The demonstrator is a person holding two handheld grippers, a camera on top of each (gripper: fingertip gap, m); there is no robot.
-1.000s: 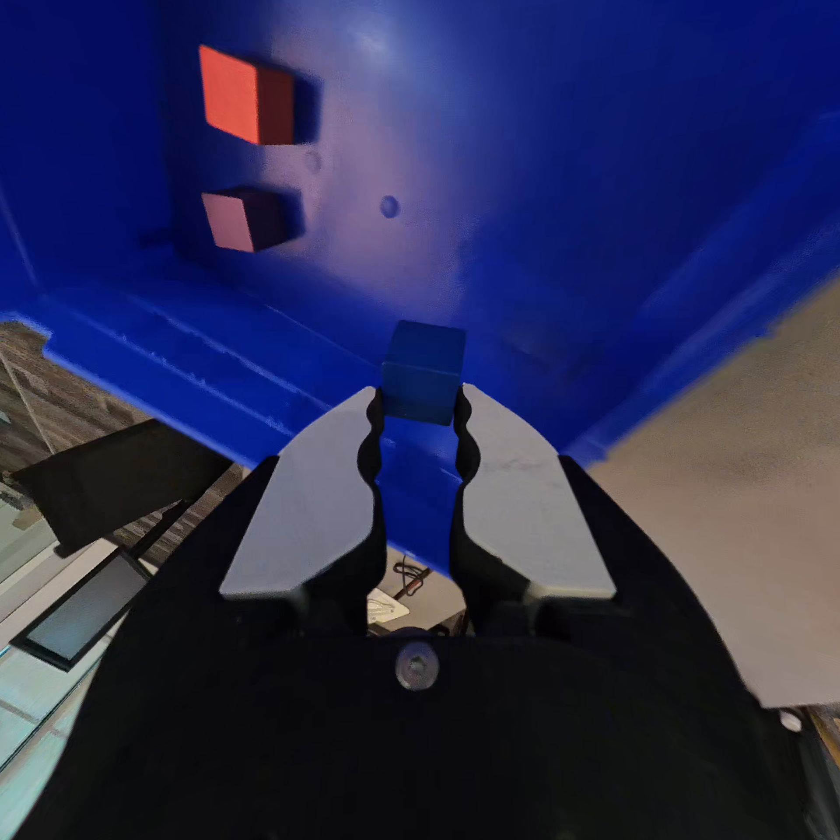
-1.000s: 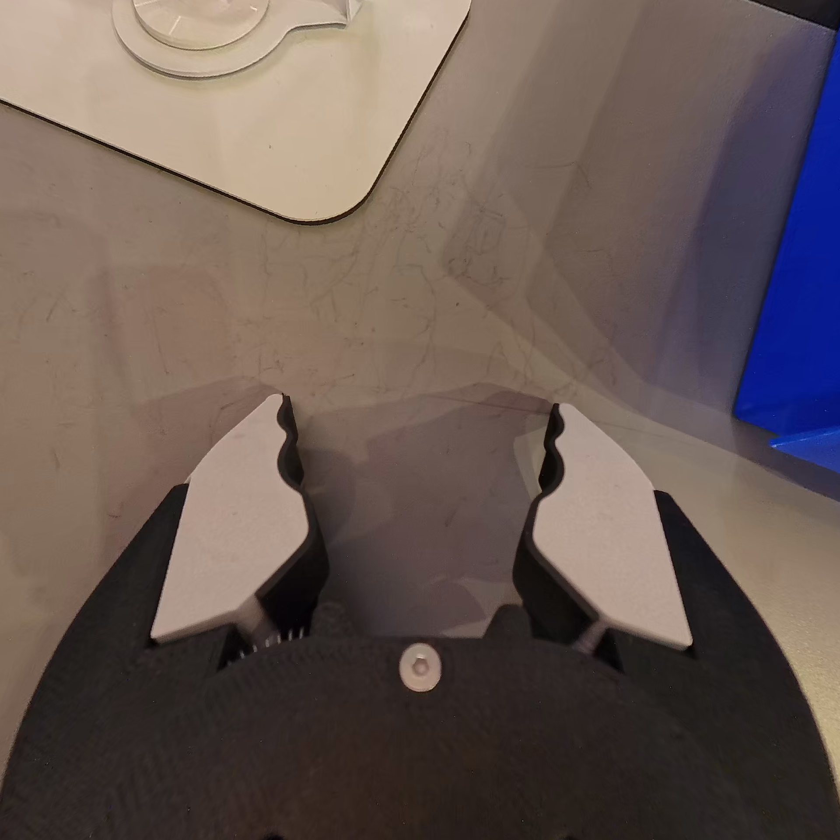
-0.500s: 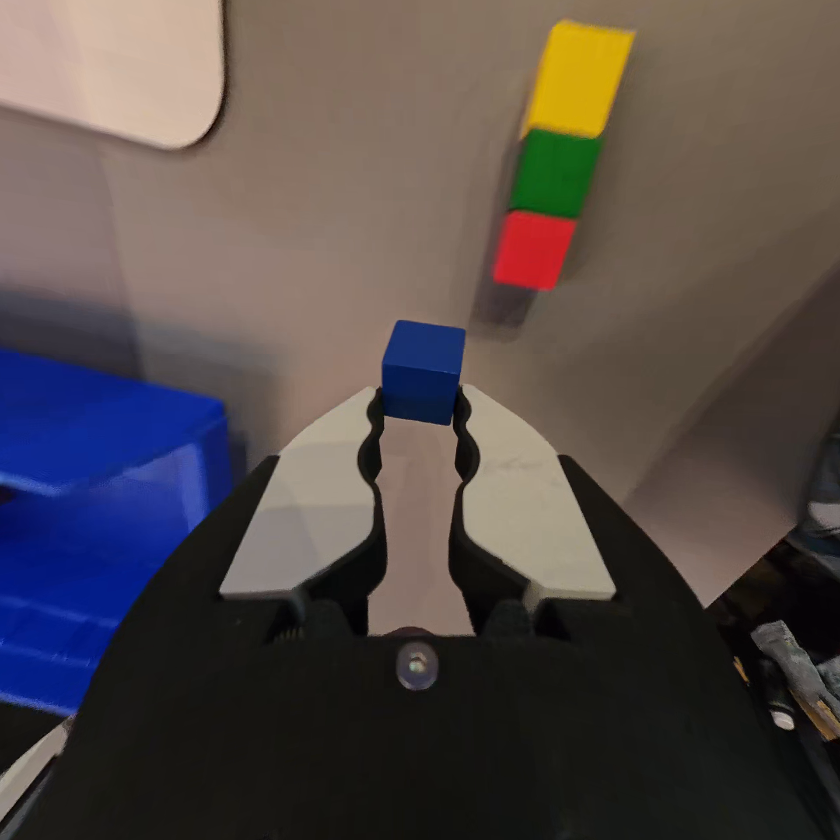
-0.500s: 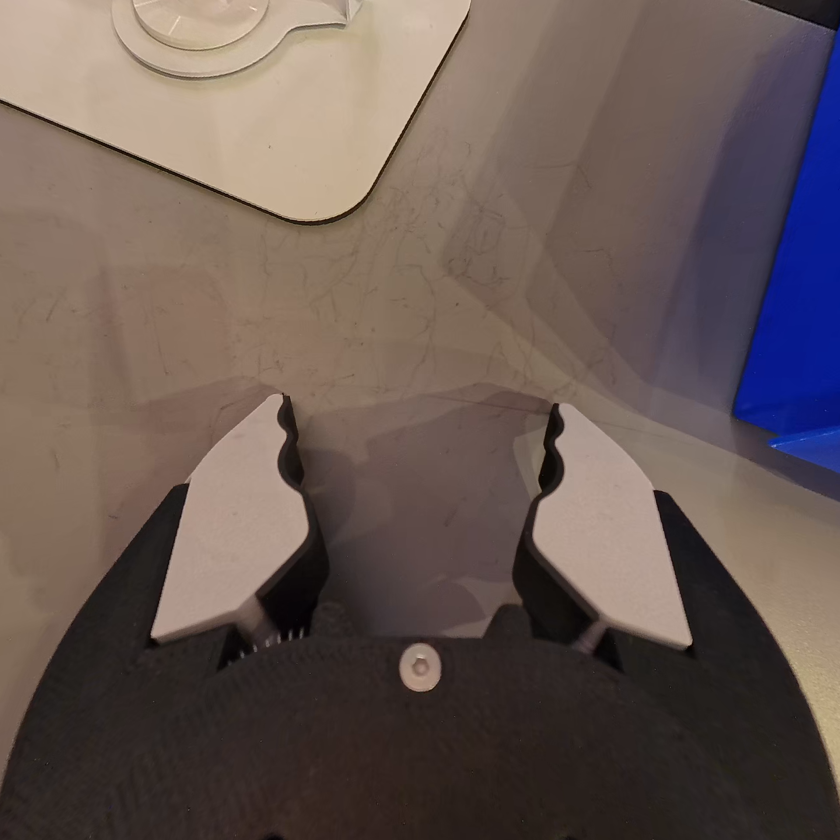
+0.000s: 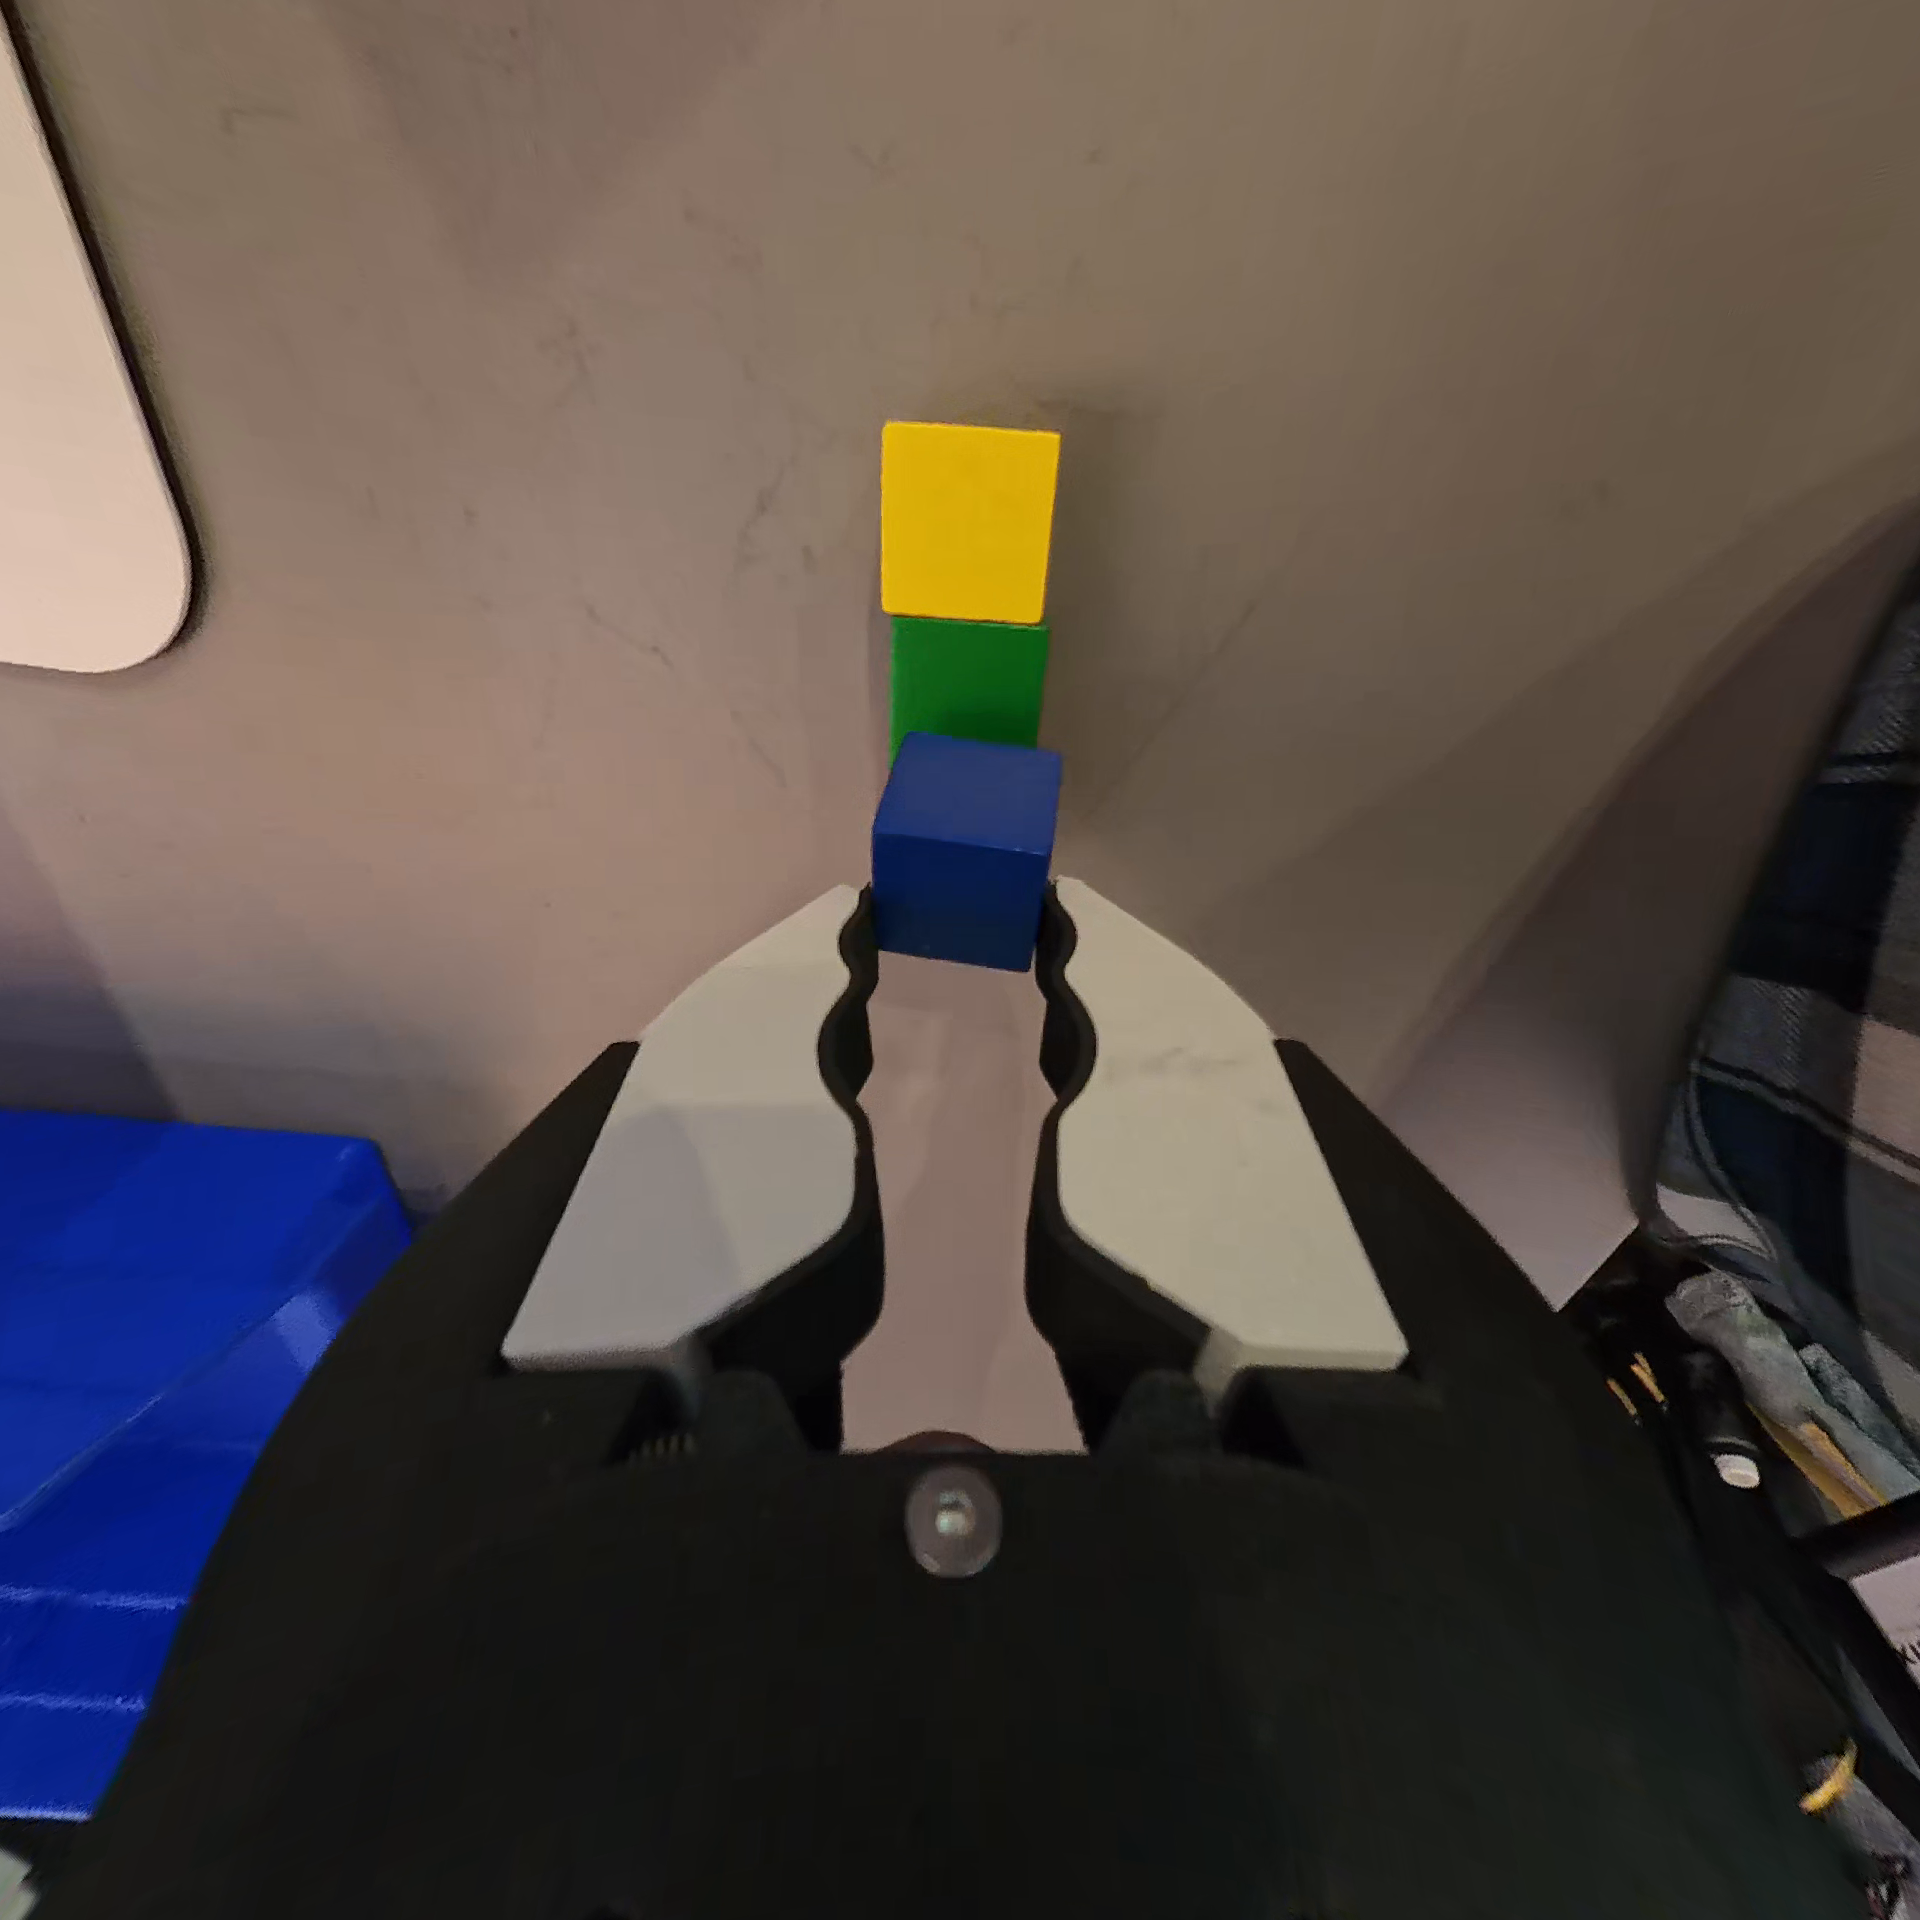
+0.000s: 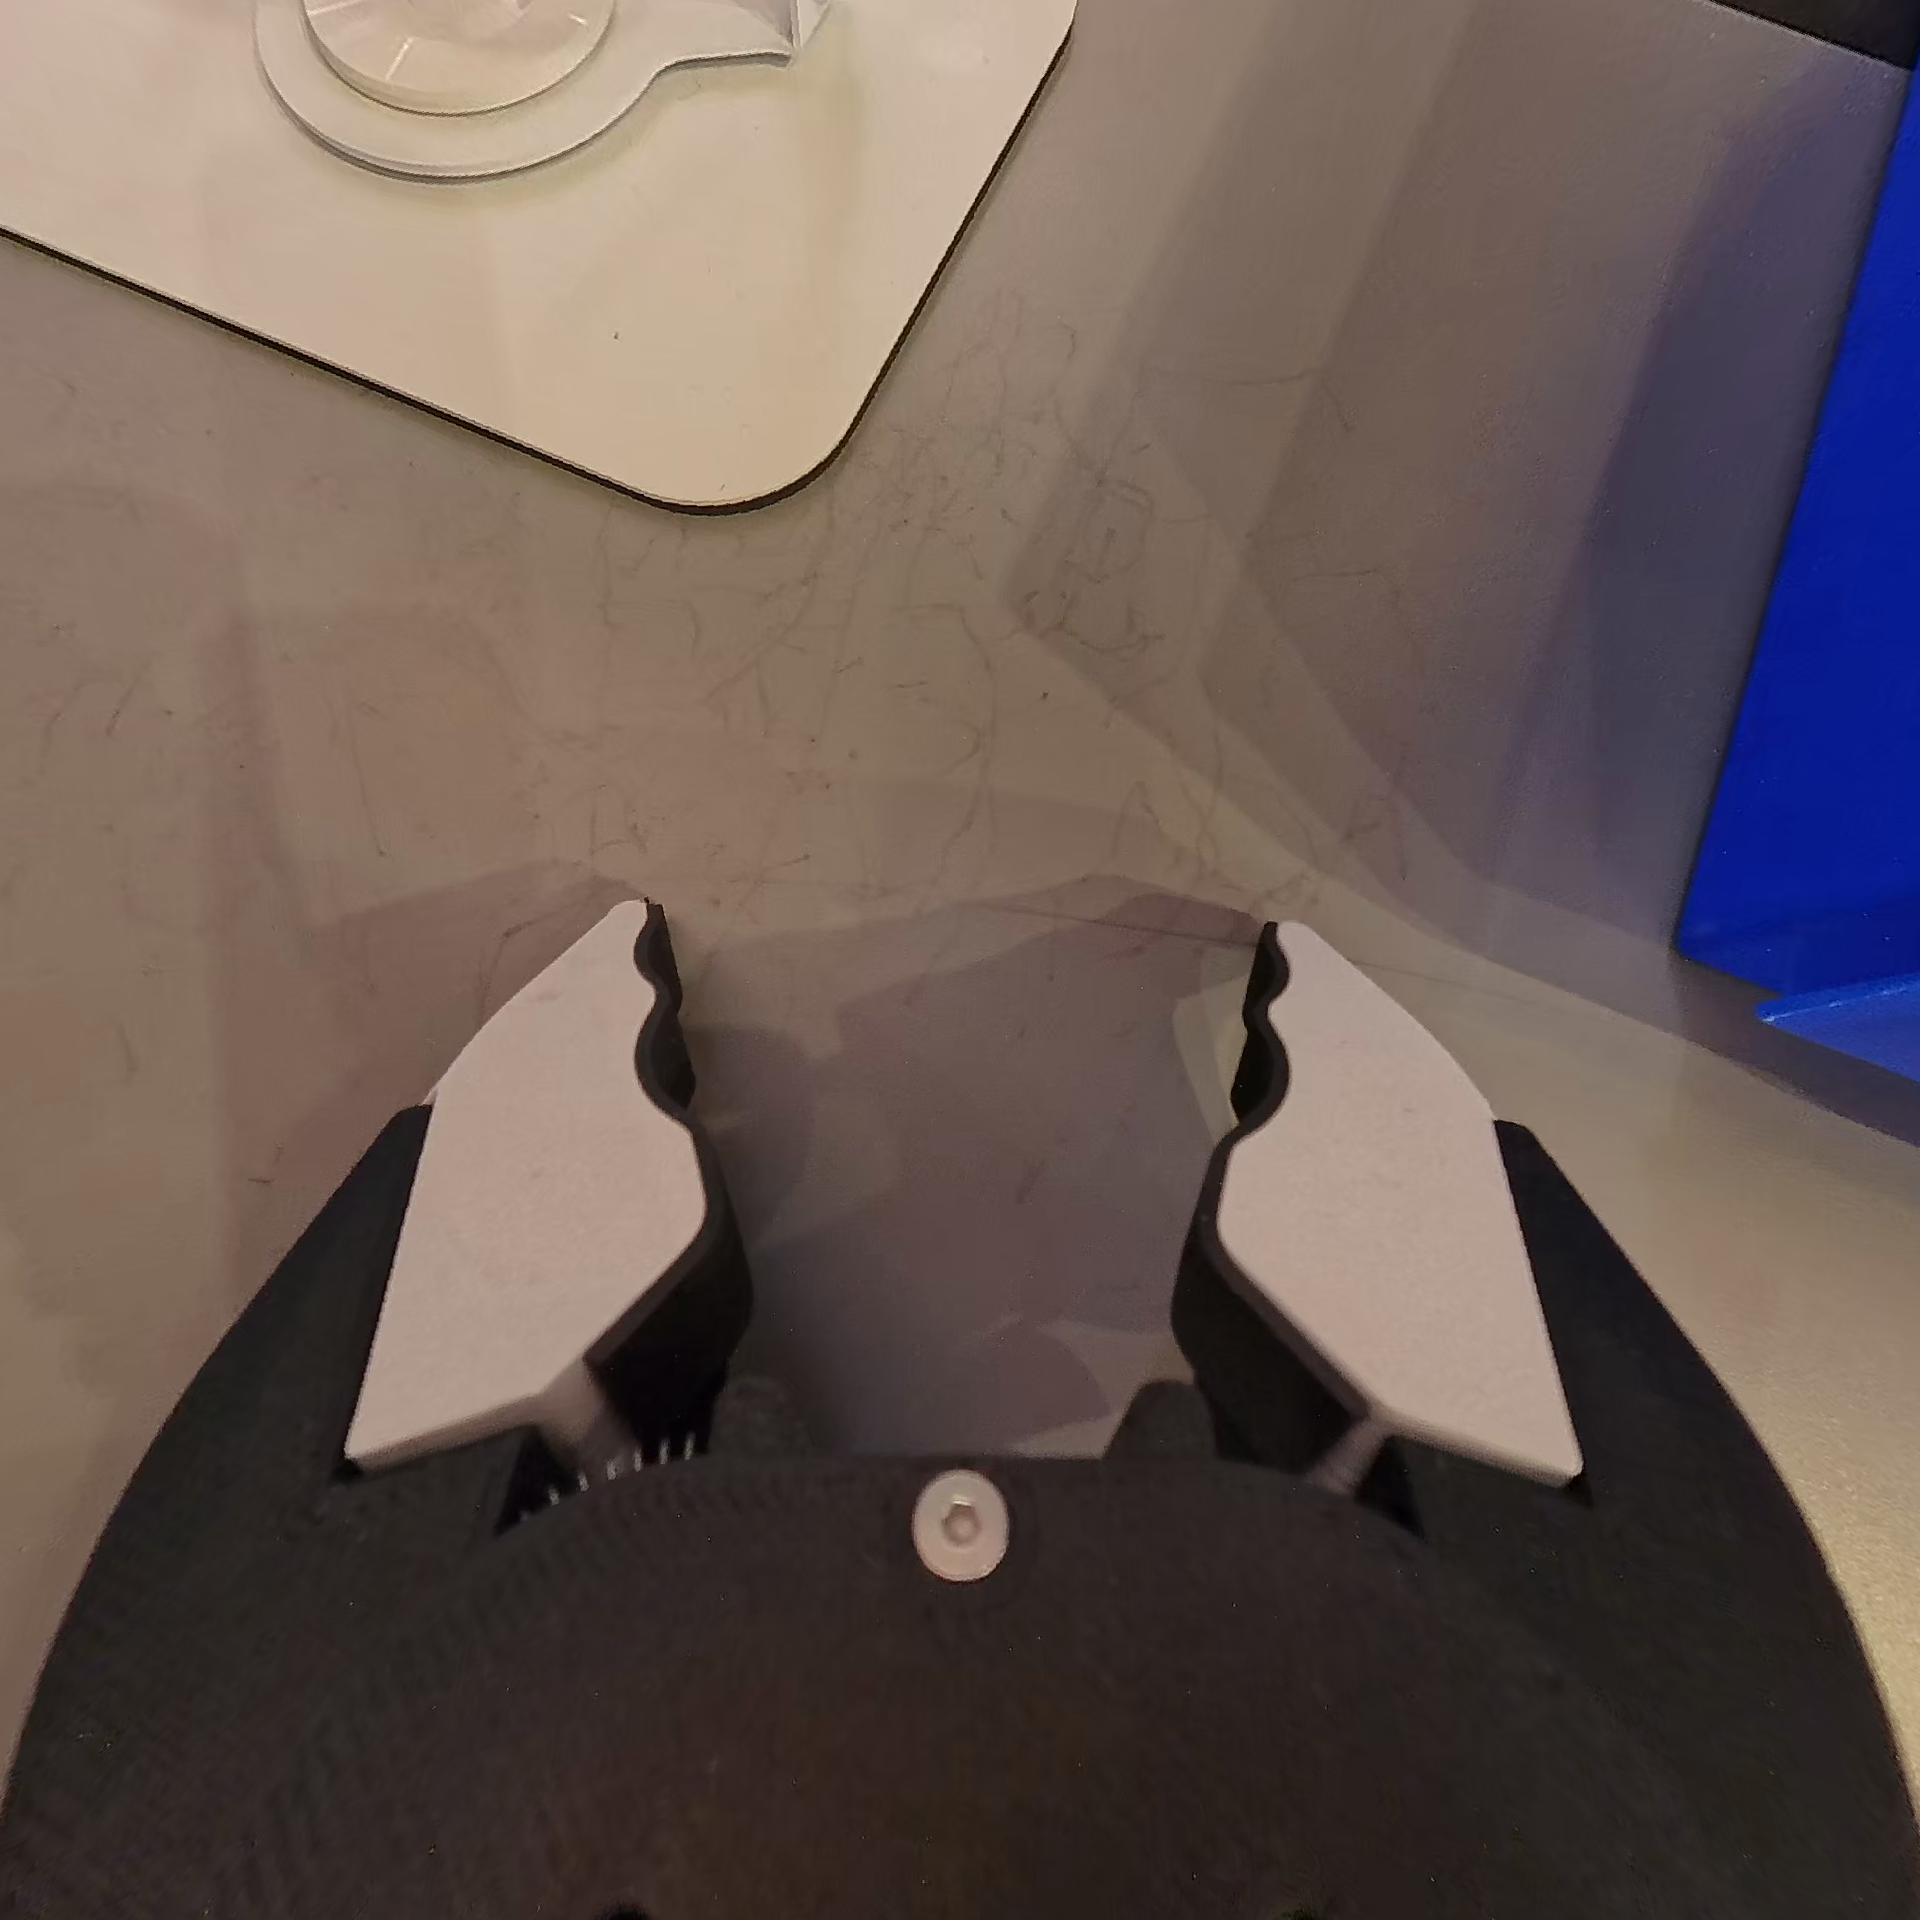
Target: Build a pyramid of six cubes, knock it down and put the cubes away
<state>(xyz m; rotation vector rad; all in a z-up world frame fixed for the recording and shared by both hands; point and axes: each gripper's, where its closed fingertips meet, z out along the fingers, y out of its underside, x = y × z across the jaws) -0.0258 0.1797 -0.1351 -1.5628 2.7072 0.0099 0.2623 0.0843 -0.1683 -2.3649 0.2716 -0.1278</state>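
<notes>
Only left gripper [image 5: 956,914] clamps blue cube [image 5: 961,862], right gripper [image 6: 961,925] spread, empty.

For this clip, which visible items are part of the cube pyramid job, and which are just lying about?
Job items:
- blue cube, gripped by the left gripper
- yellow cube
- green cube
- blue bin
- right gripper, open

Lying about:
- white mat
- clear disc
- plaid cloth

I seem to be at a workshop or lab station: a scratched grey counter [image 6: 935,675], a blue plastic storage bin [image 5: 156,1403], a white mat [image 6: 571,260] with a clear disc [image 6: 457,83], and cluttered gear [image 5: 1766,1403] past its edge.
</notes>
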